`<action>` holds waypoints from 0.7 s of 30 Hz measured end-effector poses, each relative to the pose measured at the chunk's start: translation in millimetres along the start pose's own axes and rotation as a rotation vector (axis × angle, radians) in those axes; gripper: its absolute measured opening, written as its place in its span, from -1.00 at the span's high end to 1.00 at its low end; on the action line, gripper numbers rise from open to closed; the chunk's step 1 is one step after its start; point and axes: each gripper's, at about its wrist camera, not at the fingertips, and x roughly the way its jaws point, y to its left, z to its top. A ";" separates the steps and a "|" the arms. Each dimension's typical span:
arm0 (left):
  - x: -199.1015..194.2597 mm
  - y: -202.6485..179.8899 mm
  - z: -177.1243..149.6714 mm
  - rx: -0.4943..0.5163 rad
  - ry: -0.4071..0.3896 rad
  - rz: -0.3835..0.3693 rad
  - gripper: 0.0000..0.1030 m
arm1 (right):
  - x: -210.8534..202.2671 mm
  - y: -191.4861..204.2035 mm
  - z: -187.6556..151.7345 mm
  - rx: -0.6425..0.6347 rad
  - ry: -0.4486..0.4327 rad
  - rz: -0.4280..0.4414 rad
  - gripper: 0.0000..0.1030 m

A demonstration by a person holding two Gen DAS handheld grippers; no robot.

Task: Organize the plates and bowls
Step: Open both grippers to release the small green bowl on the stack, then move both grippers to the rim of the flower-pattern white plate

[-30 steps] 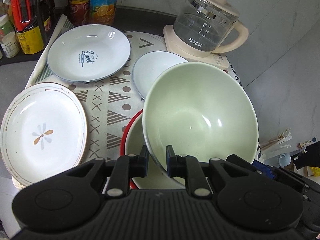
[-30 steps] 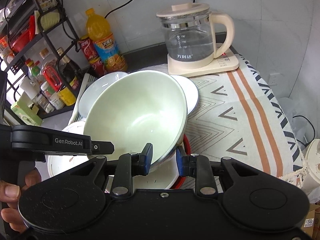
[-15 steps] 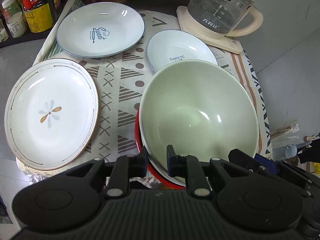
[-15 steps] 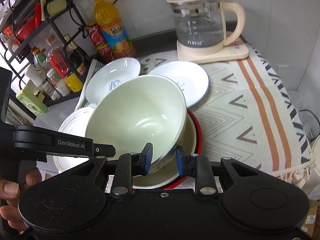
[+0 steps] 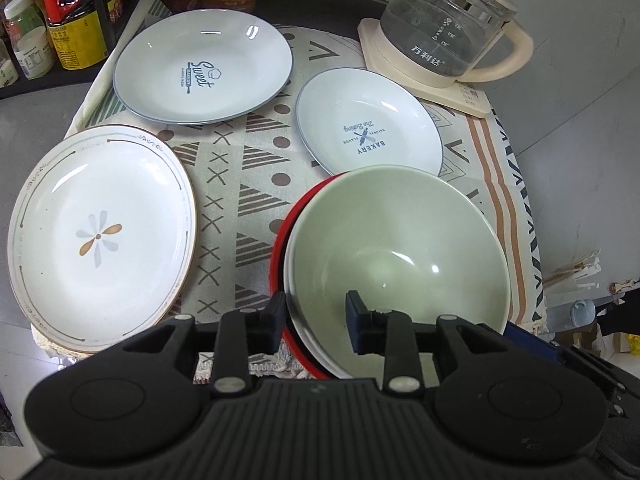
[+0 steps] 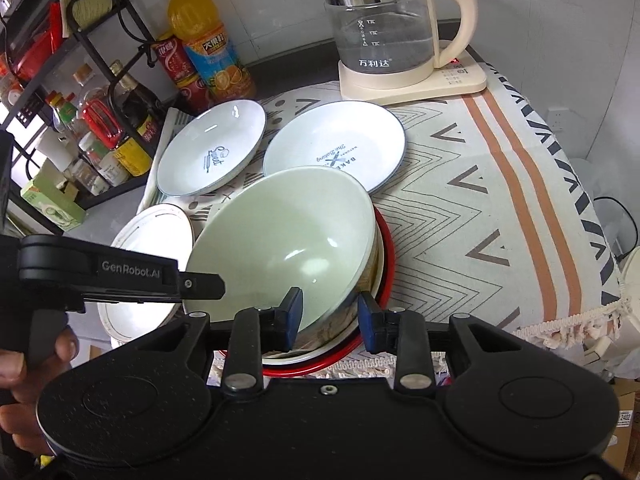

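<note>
A pale green bowl (image 5: 396,248) (image 6: 280,236) sits nested in a white bowl inside a red-rimmed bowl (image 5: 280,248) (image 6: 386,264). My left gripper (image 5: 316,320) is open, its jaws straddling the green bowl's near rim. My right gripper (image 6: 328,316) is open too, its jaws either side of the bowl's rim. On the cloth lie a flower plate (image 5: 100,236) (image 6: 160,224), a "Sweet" plate (image 5: 204,66) (image 6: 212,152) and a "Bakery" plate (image 5: 368,120) (image 6: 340,144).
A glass kettle on a cream base (image 5: 444,36) (image 6: 396,28) stands at the back right. Bottles and cans (image 6: 204,56) and a black rack (image 6: 48,40) line the back left. The cloth's fringed edge (image 6: 580,312) falls off at the right.
Both grippers lowered the green bowl into the stack and opened, letting go of its rim. Both cameras have pulled back and up a little.
</note>
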 end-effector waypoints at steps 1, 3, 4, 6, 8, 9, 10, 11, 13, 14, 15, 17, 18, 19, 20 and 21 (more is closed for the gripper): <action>-0.6 0.5 1.0 -0.005 -0.003 0.003 0.33 | -0.8 0.1 0.0 0.000 -0.005 -0.001 0.38; -1.7 1.6 3.3 -0.015 -0.009 0.011 0.23 | -3.1 -0.2 0.8 0.000 -0.013 -0.001 0.36; -2.4 1.9 4.6 -0.017 -0.012 0.015 0.21 | -4.2 -0.6 1.7 0.000 -0.016 -0.004 0.35; -4.4 2.3 7.0 -0.019 -0.018 0.019 0.18 | -4.8 -2.2 3.0 0.002 -0.019 -0.010 0.35; -6.8 3.1 8.7 -0.024 -0.024 0.023 0.13 | -4.7 -4.9 4.5 0.008 -0.019 -0.017 0.35; -8.2 3.8 9.1 -0.029 -0.027 0.026 0.08 | -4.6 -5.6 5.1 0.009 -0.019 -0.021 0.35; -9.7 4.8 9.7 -0.034 -0.031 0.029 0.05 | -4.6 -6.1 6.0 0.009 -0.021 -0.020 0.35; -10.7 5.5 10.4 -0.038 -0.034 0.031 0.04 | -4.1 -6.1 6.6 0.005 -0.022 -0.021 0.35; -13.0 7.8 11.6 -0.048 -0.039 0.036 -0.01 | -0.1 -6.1 6.0 -0.001 -0.012 -0.032 0.35; -13.8 9.2 12.4 -0.053 -0.040 0.040 -0.03 | 2.7 -6.5 5.2 -0.001 -0.003 -0.041 0.35; -14.4 10.5 12.8 -0.060 -0.040 0.046 -0.06 | 5.0 -8.1 4.2 0.004 0.006 -0.046 0.35; -16.2 13.9 13.3 -0.072 -0.043 0.055 -0.10 | 8.1 -11.6 3.1 0.026 0.023 -0.040 0.35; -17.2 15.1 13.5 -0.075 -0.044 0.057 -0.11 | 9.2 -12.5 2.8 0.032 0.029 -0.041 0.35; -18.3 16.6 13.8 -0.079 -0.044 0.060 -0.13 | 9.7 -13.0 3.3 0.039 0.034 -0.040 0.35; -19.4 18.1 14.0 -0.084 -0.044 0.064 -0.14 | 9.1 -12.5 3.8 0.042 0.033 -0.040 0.35; -20.7 19.9 14.1 -0.089 -0.045 0.067 -0.16 | 8.1 -11.5 4.7 0.039 0.029 -0.038 0.35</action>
